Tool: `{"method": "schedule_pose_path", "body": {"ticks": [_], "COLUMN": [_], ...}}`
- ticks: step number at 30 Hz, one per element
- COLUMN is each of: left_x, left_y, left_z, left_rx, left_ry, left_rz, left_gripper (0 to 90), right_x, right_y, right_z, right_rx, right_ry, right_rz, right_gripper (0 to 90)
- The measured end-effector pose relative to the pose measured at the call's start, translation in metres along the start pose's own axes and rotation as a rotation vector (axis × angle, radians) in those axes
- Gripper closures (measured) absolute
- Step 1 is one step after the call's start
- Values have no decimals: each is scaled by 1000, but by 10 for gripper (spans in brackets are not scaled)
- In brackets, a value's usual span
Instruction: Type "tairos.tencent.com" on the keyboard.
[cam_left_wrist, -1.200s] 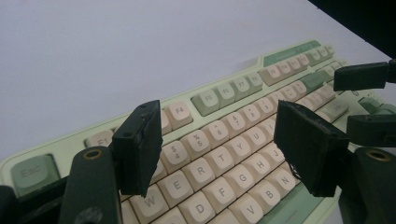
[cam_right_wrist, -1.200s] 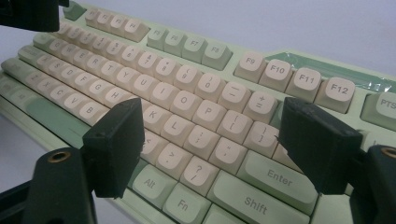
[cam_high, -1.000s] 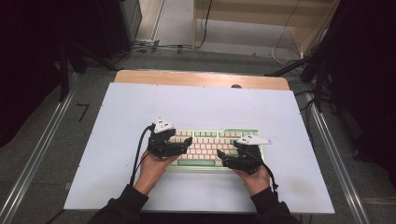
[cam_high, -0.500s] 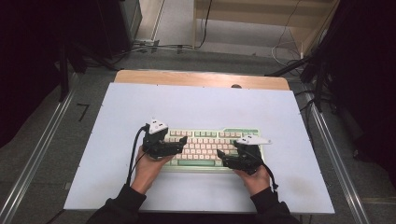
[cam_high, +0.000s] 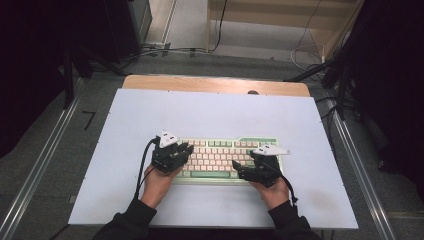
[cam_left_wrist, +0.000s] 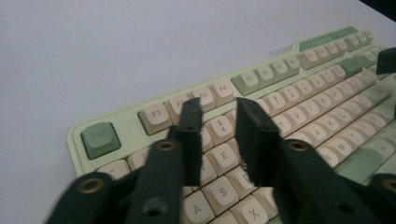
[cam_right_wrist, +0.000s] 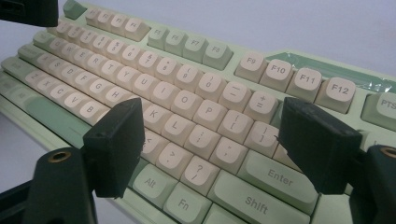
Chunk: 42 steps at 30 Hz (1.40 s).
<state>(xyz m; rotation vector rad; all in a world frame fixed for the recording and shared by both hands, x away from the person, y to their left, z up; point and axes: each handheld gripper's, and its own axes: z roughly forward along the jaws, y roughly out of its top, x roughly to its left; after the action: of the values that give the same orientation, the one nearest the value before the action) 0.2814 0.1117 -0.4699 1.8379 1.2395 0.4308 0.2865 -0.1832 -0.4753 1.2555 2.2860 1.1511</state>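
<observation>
A pale green keyboard (cam_high: 220, 156) with cream keys lies on the white table, near its front edge. My left gripper (cam_high: 185, 149) hovers over the keyboard's left end. In the left gripper view its jaws (cam_left_wrist: 217, 109) stand over the number and letter rows with a narrow gap. They have just been closing, and nothing is between them. My right gripper (cam_high: 240, 172) rests at the keyboard's right front. In the right gripper view it (cam_right_wrist: 212, 123) stands open wide above the keys near Enter and Shift on the keyboard (cam_right_wrist: 187, 70), touching nothing that I can see.
The white tabletop (cam_high: 225, 110) has a wooden strip (cam_high: 215, 84) along its far edge. Metal rails (cam_high: 360, 165) run along both sides. Cables lie on the floor behind the table, with dark equipment (cam_high: 385, 75) at left and right.
The left gripper's jaws have drawn much closer together, and that hand shifted slightly over the keyboard's left end. The right gripper has stayed put.
</observation>
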Motion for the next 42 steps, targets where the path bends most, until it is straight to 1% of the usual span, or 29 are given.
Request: {"method": "schedule_pose_path", "body": {"ticks": [1,2,5,9,15,22,28,31,34,35,37,39,40,42], "left_x": [0,-1,-2,-2,-1,-2,-3,-3,-4,-4,-3,-2,-2,-1], "left_y": [-1,-1,-3,-4,-5,-5,-5,-6,-6,-5,-3,-2,-1,0], "left_z": [1,3,8,12,16,20,22,23,22,21,17,13,11,7], "left_rx": [12,25,54,75,79,96,95,110,105,89,72,49,45,30], "left_ry": [-10,-20,-40,-40,-28,-28,-23,-26,-31,-37,-63,-87,-92,-88], "left_rz": [-1,0,6,5,2,2,3,4,-4,-14,-23,-29,-28,-23], "left_gripper": [868,900,900,900,900,900,900,900,900,899,808,663,586,456], "right_x": [0,0,0,0,1,1,1,1,1,1,1,0,0,1], "right_y": [0,0,0,0,0,0,0,0,0,0,0,0,0,0], "right_z": [0,0,0,0,1,1,2,2,2,2,2,2,2,1], "right_rx": [1,3,3,5,7,10,11,11,12,13,12,10,9,7], "right_ry": [0,1,2,2,1,1,0,1,-1,-1,-1,0,0,0], "right_rz": [1,2,3,2,4,1,1,0,-1,-1,0,0,0,0], "right_gripper": [208,208,208,208,208,209,208,208,208,208,208,208,211,221]}}
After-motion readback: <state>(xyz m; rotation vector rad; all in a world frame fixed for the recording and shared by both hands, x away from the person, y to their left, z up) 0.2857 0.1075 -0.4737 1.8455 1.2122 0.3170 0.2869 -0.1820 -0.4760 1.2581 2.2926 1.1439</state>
